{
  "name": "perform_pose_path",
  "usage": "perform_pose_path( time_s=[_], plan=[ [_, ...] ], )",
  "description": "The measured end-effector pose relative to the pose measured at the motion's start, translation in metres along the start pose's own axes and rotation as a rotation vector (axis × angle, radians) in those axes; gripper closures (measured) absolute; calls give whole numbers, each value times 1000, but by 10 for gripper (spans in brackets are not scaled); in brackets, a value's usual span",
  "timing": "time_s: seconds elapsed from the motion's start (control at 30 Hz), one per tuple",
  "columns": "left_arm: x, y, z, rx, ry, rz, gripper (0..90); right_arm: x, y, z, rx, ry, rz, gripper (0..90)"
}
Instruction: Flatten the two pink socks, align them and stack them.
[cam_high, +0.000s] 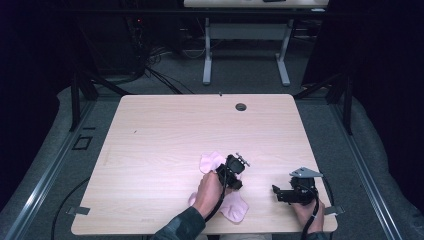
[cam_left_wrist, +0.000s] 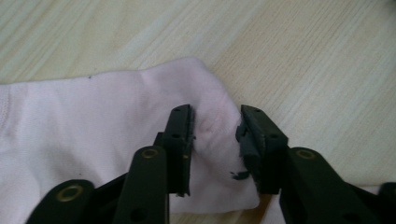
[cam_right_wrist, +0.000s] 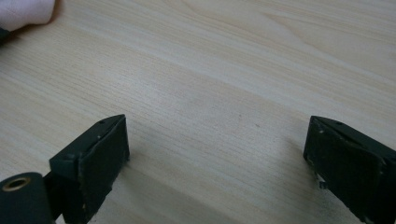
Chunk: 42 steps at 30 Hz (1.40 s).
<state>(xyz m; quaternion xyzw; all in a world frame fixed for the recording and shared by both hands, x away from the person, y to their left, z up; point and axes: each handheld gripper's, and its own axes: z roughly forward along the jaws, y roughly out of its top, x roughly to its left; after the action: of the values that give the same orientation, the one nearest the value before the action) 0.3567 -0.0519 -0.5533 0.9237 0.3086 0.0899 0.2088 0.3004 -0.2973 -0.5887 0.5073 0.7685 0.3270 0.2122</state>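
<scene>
A pale pink sock (cam_high: 212, 161) lies on the wooden table (cam_high: 175, 125) near its front edge, and another part of it (cam_high: 235, 207) shows below my left hand. My left gripper (cam_high: 225, 172) points down onto it. In the left gripper view the jaws (cam_left_wrist: 215, 128) pinch a raised fold of the pink sock (cam_left_wrist: 93, 121), with both pads against the bunched fabric. My right gripper (cam_high: 276, 194) rests low at the table's front right corner. Its jaws (cam_right_wrist: 217, 140) stand wide apart over bare wood with nothing between them. A corner of the pink sock (cam_right_wrist: 23, 11) shows at the top left of the right gripper view.
A round cable hole (cam_high: 241, 106) sits near the table's far edge. Another desk's white legs (cam_high: 207, 60) stand beyond on the grey carpet. Dark frame rails run along both sides of the table. Bare wood spreads across the table's left and far parts.
</scene>
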Motion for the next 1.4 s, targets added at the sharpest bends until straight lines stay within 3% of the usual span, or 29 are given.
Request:
perform_pose_path(
  time_s=[0.17,0.2,0.43,0.5,0.6,0.63,0.73,0.77,0.8,0.87,0.97,1.0,1.17,1.2,1.27,1.33,1.37,1.4],
  plan=[
    [5,-3,-3,-23,-26,-10,812,0,0,0,-1,5,2,67],
    [6,-3,-8,-51,-32,-19,826,0,0,0,-2,4,2,69],
    [18,-2,-36,-138,-58,-47,833,0,0,0,-5,2,11,84],
    [22,0,-45,-159,-64,-57,833,-1,1,-2,-12,31,33,103],
    [27,4,-60,-189,-64,-62,833,-4,1,-5,-30,113,92,136],
    [31,7,-68,-214,-84,-76,833,0,2,-7,-40,140,99,141],
    [33,11,-76,-234,-69,-82,833,8,6,-10,-58,161,89,153],
    [35,15,-82,-251,-81,-89,833,18,12,-13,-81,188,75,175],
    [35,15,-82,-251,-81,-89,833,18,12,-13,-81,188,75,175],
    [36,22,-91,-271,-100,-95,832,34,23,-15,-108,244,54,213],
    [35,26,-95,-291,-113,-106,832,46,30,-14,-123,266,38,236],
    [36,28,-98,-296,-124,-108,832,57,37,-10,-123,276,13,240],
    [30,41,-107,-329,-128,-101,832,74,47,0,-128,275,-20,238],
    [28,46,-111,-343,-150,-108,832,80,51,5,-135,282,-24,235],
    [26,49,-112,-344,-151,-100,831,83,52,8,-144,276,-19,237],
    [24,52,-114,-359,-173,-101,831,87,56,15,-144,259,-18,276],
    [22,54,-117,-369,-188,-103,831,87,59,22,-142,208,-5,372],
    [22,54,-117,-379,-211,-110,831,86,60,25,-151,194,14,436]
  ],
)
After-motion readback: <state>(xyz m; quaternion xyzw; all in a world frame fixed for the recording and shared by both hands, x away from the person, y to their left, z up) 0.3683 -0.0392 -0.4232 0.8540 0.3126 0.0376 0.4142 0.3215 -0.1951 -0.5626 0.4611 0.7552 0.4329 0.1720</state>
